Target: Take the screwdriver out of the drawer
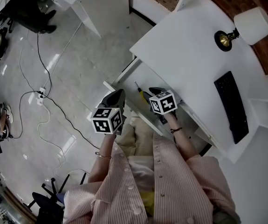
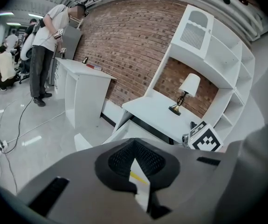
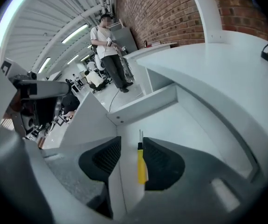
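Observation:
A yellow-handled screwdriver (image 1: 140, 95) lies on the floor of the open white drawer (image 1: 126, 72) under the desk. In the right gripper view the screwdriver (image 3: 141, 164) lies between the jaws of my right gripper (image 3: 130, 148), shaft pointing away, its handle beside the right-hand pad (image 3: 159, 160). The jaws stand open around it. My left gripper (image 1: 117, 98) hovers over the drawer's front edge, left of the screwdriver. In its own view the left gripper (image 2: 134, 141) has its tips together and holds nothing; a yellow streak shows through the gap below them.
The white desk (image 1: 185, 45) carries a lamp (image 1: 250, 26) and a black keyboard (image 1: 231, 106). Cables (image 1: 45, 97) run over the grey floor at the left. A white cabinet (image 2: 83, 91) stands by the brick wall, where a person (image 2: 43, 55) stands.

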